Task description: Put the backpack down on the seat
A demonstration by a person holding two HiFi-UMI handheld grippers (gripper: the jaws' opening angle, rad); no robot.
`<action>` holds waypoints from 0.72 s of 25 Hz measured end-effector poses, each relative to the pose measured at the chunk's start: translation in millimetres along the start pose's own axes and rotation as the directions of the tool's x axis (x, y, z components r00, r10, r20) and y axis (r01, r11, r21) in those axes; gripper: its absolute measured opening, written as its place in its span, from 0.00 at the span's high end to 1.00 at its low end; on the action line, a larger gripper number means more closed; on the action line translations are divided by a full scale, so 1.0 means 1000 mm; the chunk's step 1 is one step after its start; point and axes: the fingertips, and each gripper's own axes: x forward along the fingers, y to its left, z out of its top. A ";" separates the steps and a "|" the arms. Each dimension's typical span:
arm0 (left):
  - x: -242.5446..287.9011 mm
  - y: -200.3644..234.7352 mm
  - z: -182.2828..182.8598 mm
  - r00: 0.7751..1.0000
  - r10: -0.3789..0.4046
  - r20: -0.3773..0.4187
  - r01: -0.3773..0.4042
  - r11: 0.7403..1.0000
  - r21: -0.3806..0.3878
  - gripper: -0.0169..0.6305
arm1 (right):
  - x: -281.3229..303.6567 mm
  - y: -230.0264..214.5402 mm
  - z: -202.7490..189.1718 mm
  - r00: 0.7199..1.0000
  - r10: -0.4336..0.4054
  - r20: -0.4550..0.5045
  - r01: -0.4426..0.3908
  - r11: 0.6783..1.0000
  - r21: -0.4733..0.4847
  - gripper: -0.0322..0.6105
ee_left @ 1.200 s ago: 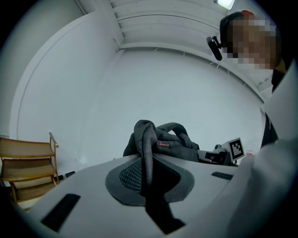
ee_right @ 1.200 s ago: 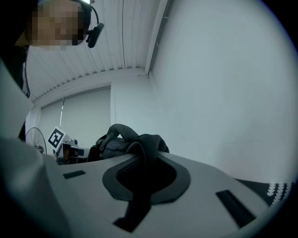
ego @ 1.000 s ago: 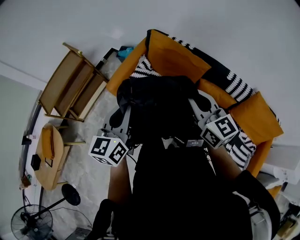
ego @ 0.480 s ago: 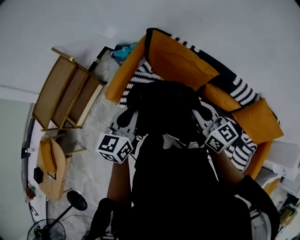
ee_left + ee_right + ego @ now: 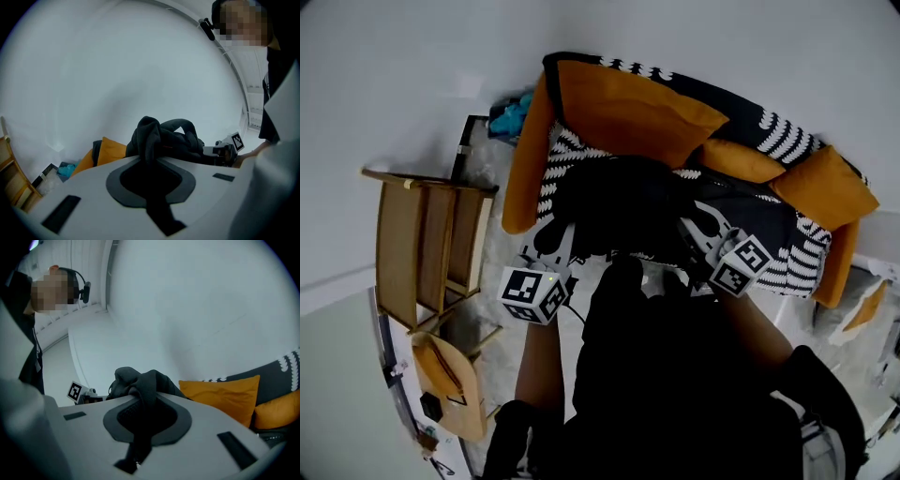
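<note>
The black backpack [image 5: 623, 208] hangs between the two tools in the upper middle of the head view, over the black-and-white patterned seat [image 5: 555, 178] of the orange sofa [image 5: 521, 183]. Whether its underside already touches the seat cannot be told, since its own bulk hides the contact. The left tool [image 5: 567, 234] is pressed together on a fold of the backpack's dark fabric, which its own view shows bunched in the throat of the jaws at lower centre. The right tool [image 5: 698, 230] pinches another fold of the same fabric in the same way. Both grips are on loose cloth, not on a firm handle, so the fold could creep out of one tool under the weight and the backpack would then swing and drop on that side. The load also appears to sit toward the front edge of the seat, at the lower side of the sofa in the head view. If it is let go there, much of it may overhang and it may slide to the floor [image 5: 502, 258]. The large orange cushion [image 5: 628, 108] behind could prop it and tip it forward. On release, the cloth could also snag in the jaws and drag the backpack off.
</note>
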 end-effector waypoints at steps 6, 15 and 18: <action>0.054 0.015 -0.017 0.985 -0.122 -0.122 0.125 0.992 0.019 0.91 | 0.002 -0.034 -0.019 0.991 -0.128 0.035 0.125 0.990 0.063 0.88; 0.130 0.029 -0.041 0.941 -0.238 -0.239 0.253 0.967 0.036 0.91 | 0.005 -0.084 -0.043 0.960 -0.269 0.076 0.254 0.953 0.168 0.88; 0.151 0.027 -0.056 0.920 -0.268 -0.286 0.292 0.955 0.046 0.91 | 0.002 -0.107 -0.055 0.944 -0.320 0.075 0.301 0.933 0.200 0.88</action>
